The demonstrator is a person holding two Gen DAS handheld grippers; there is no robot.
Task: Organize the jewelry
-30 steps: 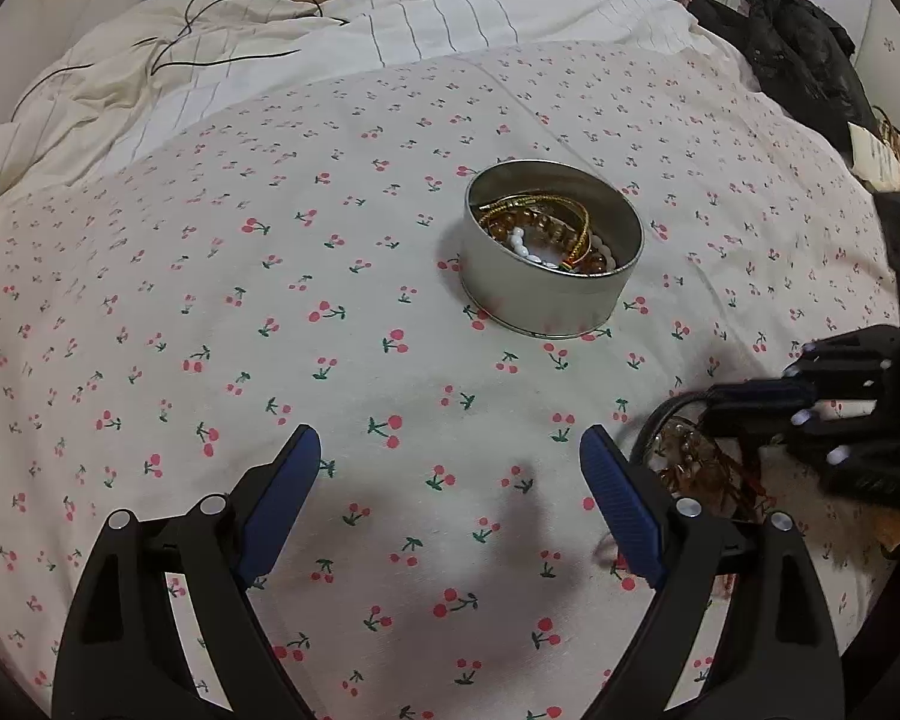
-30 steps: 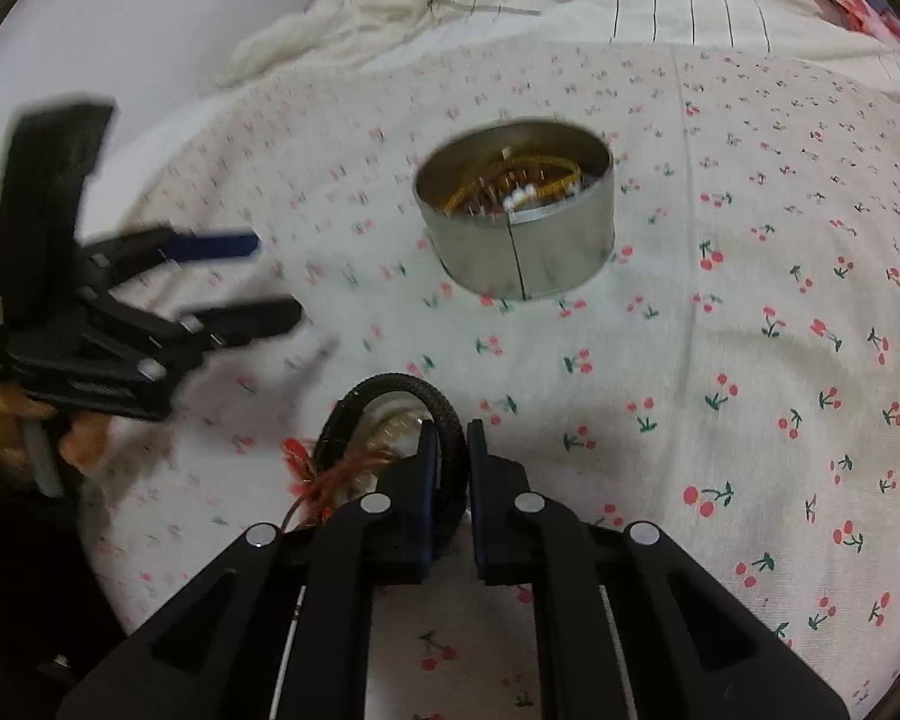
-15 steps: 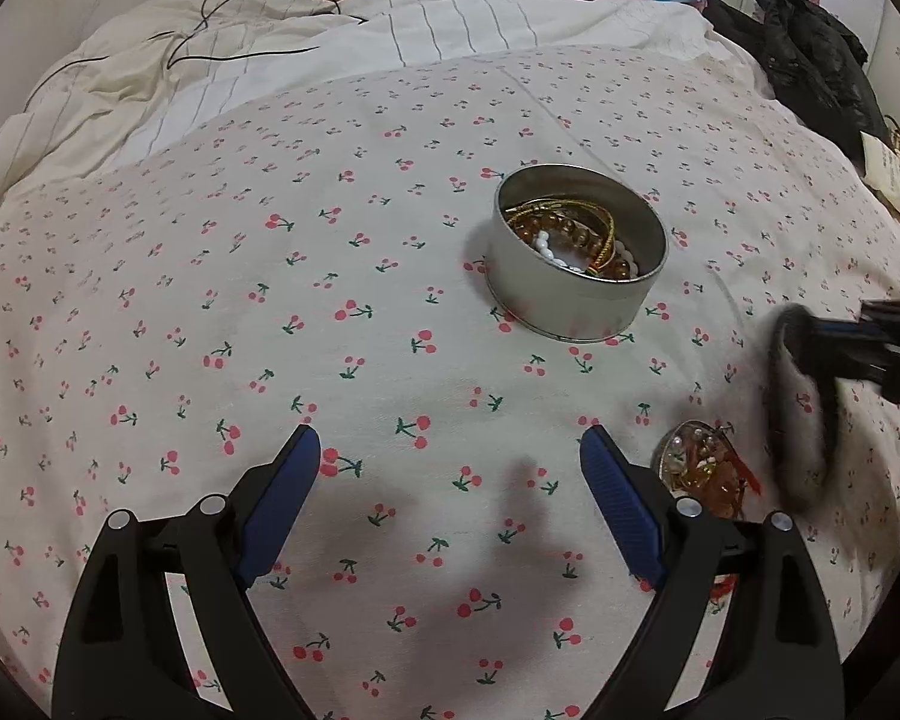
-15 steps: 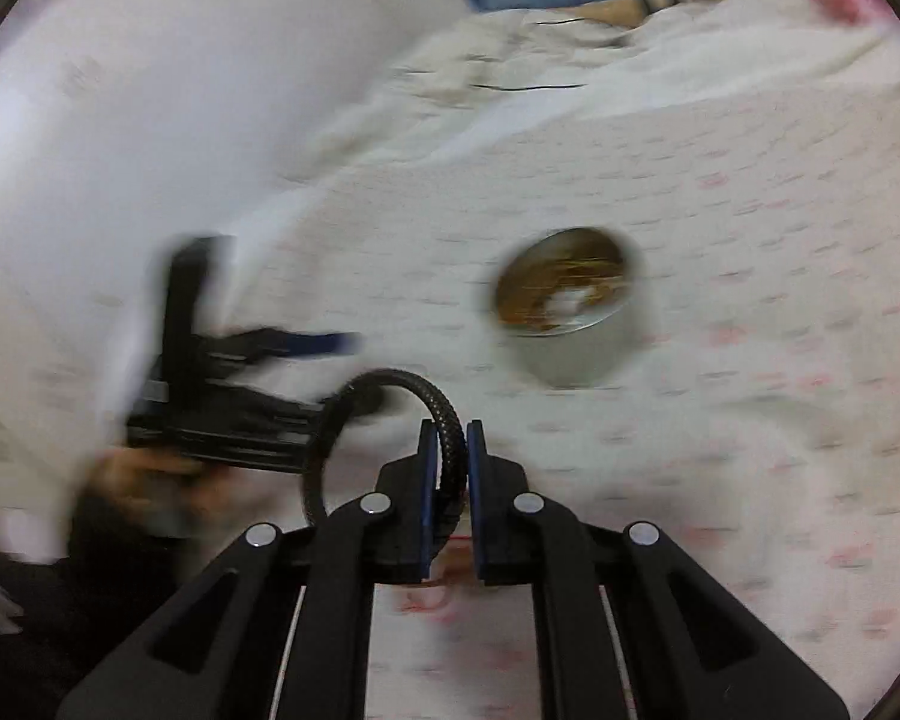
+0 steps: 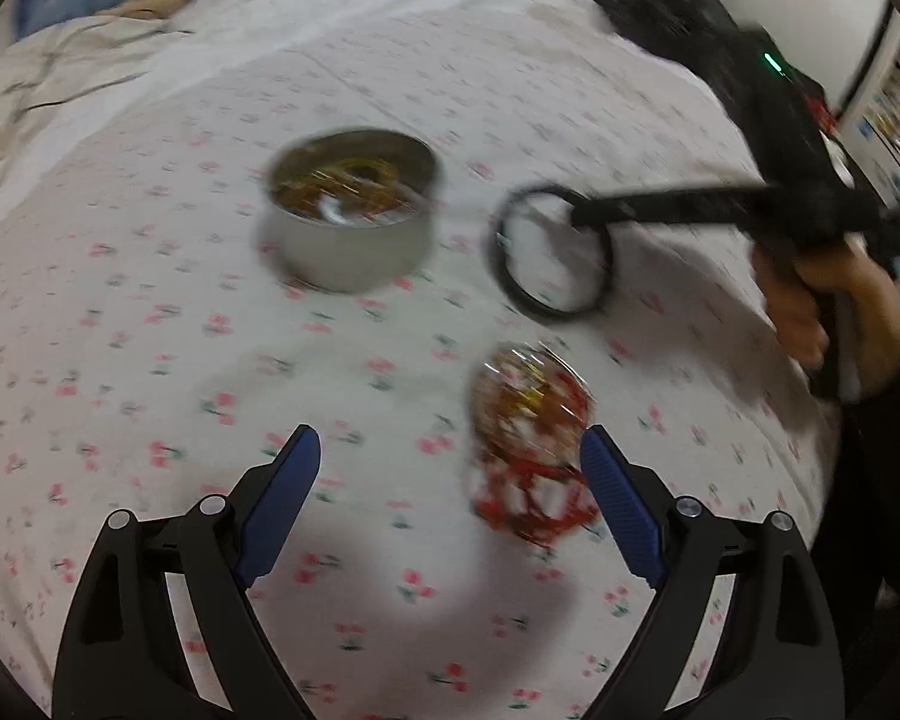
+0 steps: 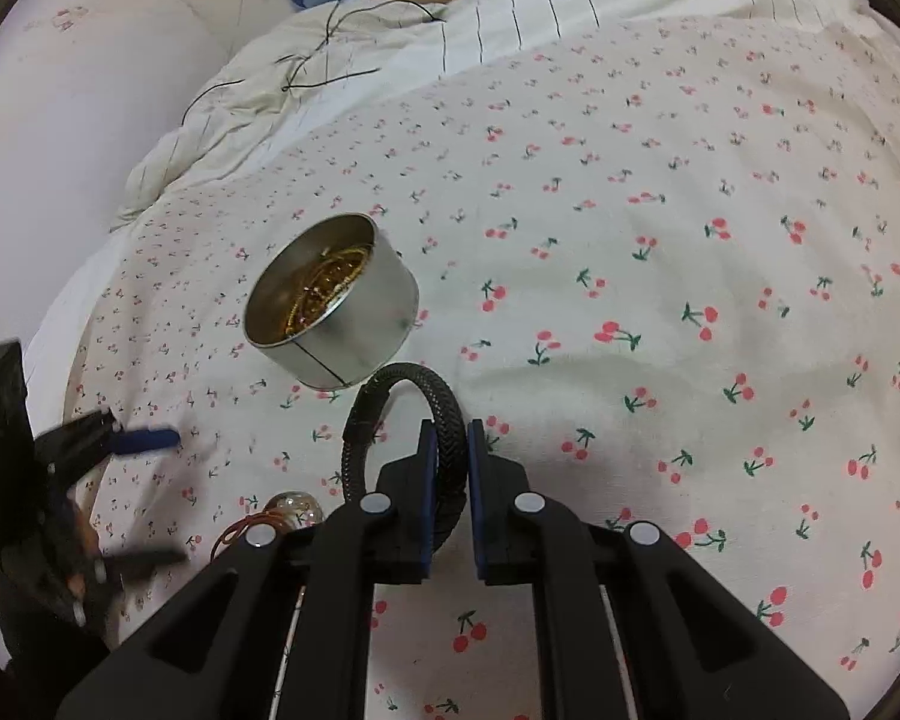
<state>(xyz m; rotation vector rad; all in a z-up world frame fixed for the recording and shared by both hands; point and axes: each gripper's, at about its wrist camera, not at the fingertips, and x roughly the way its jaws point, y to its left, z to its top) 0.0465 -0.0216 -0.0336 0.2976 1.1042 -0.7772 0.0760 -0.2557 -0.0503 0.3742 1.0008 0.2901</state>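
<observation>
Cherry-print bedsheet [image 6: 660,192] — right gripper [image 6: 448,450] clamped on black bracelet [image 6: 444,414], left gripper [image 5: 450,480] agape — tin [image 6: 354,324] nearby

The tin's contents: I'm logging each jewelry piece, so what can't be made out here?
- Tin, left wrist view: motion blur smears the pieces inside.
- Tin, right wrist view: near wall hides part of the inside.
- Clear ornament, right wrist view: partly behind the right gripper clamping the black bracelet.

On a white sheet [image 6: 660,192] printed with red cherries, a silver tin [image 6: 354,324] holds gold jewelry [image 6: 327,285]; beside the tin, a black bracelet [image 6: 444,420].
</observation>
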